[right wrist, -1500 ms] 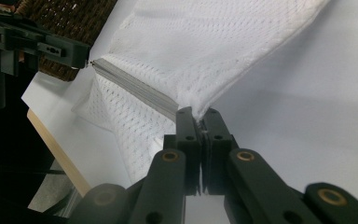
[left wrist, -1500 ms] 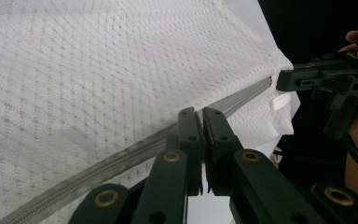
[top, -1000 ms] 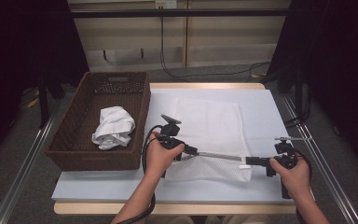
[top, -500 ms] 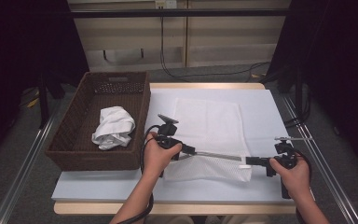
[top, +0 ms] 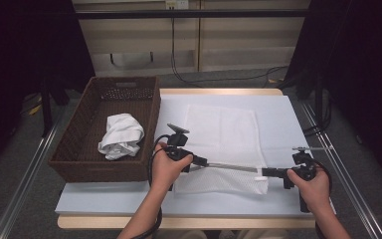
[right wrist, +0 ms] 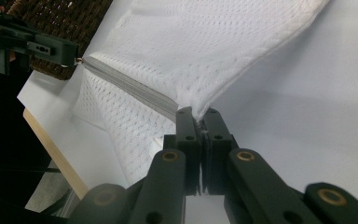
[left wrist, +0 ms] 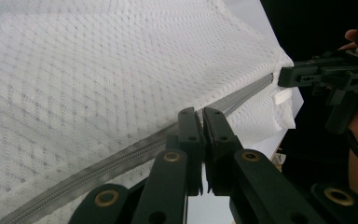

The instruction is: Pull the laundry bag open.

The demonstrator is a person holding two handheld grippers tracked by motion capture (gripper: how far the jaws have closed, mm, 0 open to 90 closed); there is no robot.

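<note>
The left gripper [top: 199, 162] has its 2 jaws pressed together on the near-left end of a grey zipper [top: 231, 167], and in its own view the closed jaws sit right on that zipper line [left wrist: 121, 161]. The right gripper [top: 267, 173] is likewise clamped, its jaws pinching the opposite corner of the white mesh laundry bag [top: 222, 132] where the zipper ends, as the right gripper view shows [right wrist: 200, 122]. Between the 2 grippers the zipper edge is lifted and pulled taut, while the rest of the bag lies flat on the white table top [top: 278, 114], its far part spread toward the back. To the left stands a brown wicker basket [top: 74, 149] holding a crumpled white cloth [top: 121, 135]. The step in hand looks like stretching the bag's zippered edge, probably to open it. The next move likely calls for one gripper to keep the corner anchored while the other finds the small zipper pull and draws it along without slackening the mesh; the cloth seems meant to go inside afterwards.
</note>
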